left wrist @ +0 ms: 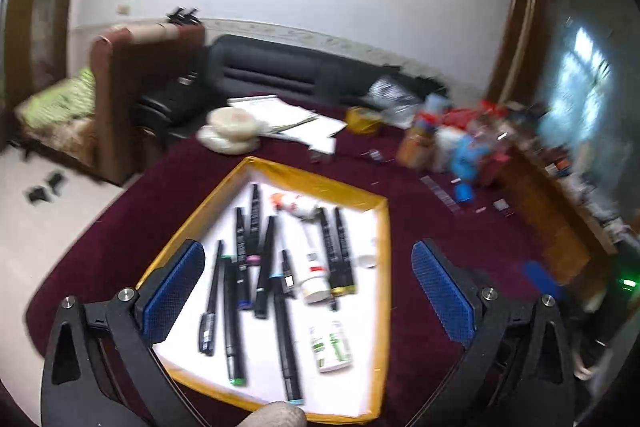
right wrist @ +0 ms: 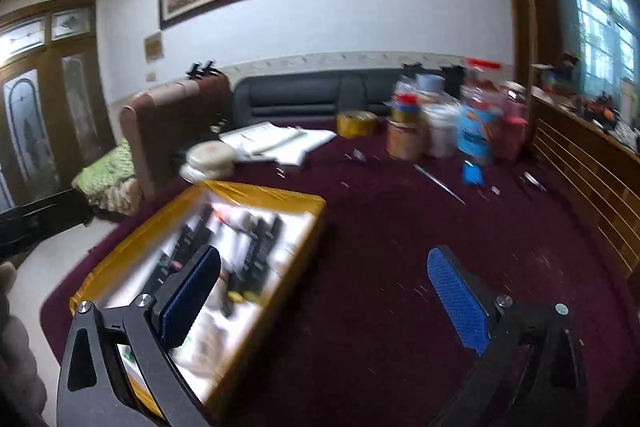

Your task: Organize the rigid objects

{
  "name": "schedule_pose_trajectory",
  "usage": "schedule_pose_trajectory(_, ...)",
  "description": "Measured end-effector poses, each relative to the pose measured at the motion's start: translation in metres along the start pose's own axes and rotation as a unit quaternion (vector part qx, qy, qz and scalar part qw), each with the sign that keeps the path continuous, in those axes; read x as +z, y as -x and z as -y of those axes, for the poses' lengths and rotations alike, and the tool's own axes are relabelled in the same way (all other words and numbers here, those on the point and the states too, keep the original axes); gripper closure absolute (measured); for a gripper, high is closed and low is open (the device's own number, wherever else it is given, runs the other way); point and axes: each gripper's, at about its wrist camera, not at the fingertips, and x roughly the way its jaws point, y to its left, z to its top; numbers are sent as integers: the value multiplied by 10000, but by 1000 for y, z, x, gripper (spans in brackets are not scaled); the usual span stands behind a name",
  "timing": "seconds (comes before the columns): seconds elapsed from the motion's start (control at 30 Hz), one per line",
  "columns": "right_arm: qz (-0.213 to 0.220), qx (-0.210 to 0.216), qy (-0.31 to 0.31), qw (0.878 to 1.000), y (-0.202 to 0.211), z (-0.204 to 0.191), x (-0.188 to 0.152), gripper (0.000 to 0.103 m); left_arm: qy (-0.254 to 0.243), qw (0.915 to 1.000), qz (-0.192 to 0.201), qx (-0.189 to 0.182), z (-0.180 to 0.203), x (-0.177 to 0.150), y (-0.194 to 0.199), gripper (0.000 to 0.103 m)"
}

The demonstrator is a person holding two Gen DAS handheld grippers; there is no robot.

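Observation:
A shallow box with a yellow taped rim (left wrist: 320,183) and white floor lies on the dark red tablecloth. In it lie several black marker pens (left wrist: 264,267), a white tube (left wrist: 310,251) and a small white bottle with a green label (left wrist: 330,345). My left gripper (left wrist: 308,291) is open and empty, held above the box. My right gripper (right wrist: 324,301) is open and empty, over bare cloth to the right of the box (right wrist: 280,199), its left finger over the box's edge. The right wrist view is blurred.
Jars and bottles (right wrist: 460,127) crowd the far right of the table, with a yellow tape roll (right wrist: 356,123), papers (right wrist: 276,143) and white round packs (right wrist: 208,157) at the back. Small metal bits and a blue cap (right wrist: 472,173) lie scattered. A wooden rail (right wrist: 580,163) borders the right side.

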Motion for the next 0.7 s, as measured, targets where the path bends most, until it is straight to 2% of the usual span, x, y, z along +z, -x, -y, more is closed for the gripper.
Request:
schedule_pose_trajectory(0.07, -12, -196, 84, 9998, 4, 6, -9, 1, -100, 9996, -31, 272, 9, -6, -1, 0)
schedule_pose_trajectory(0.17, -100, -290, 270, 9992, 4, 9, -19, 1, -102, 9990, -180, 387, 14, -9, -5, 0)
schedule_pose_trajectory(0.3, -239, -148, 355, 9990, 18, 11, -32, 1, 36, 9983, -401, 419, 21, -13, -4, 0)
schedule_pose_trajectory(0.53, -463, -28, 560, 9974, 18, -1, -48, 1, -59, 9939, -418, 1019, 27, -22, -12, 0)
schedule_pose_trajectory(0.7, -600, -3, 724, 9956, 13, -12, -54, 1, -94, 9912, -564, 1197, 22, -27, -19, 0)
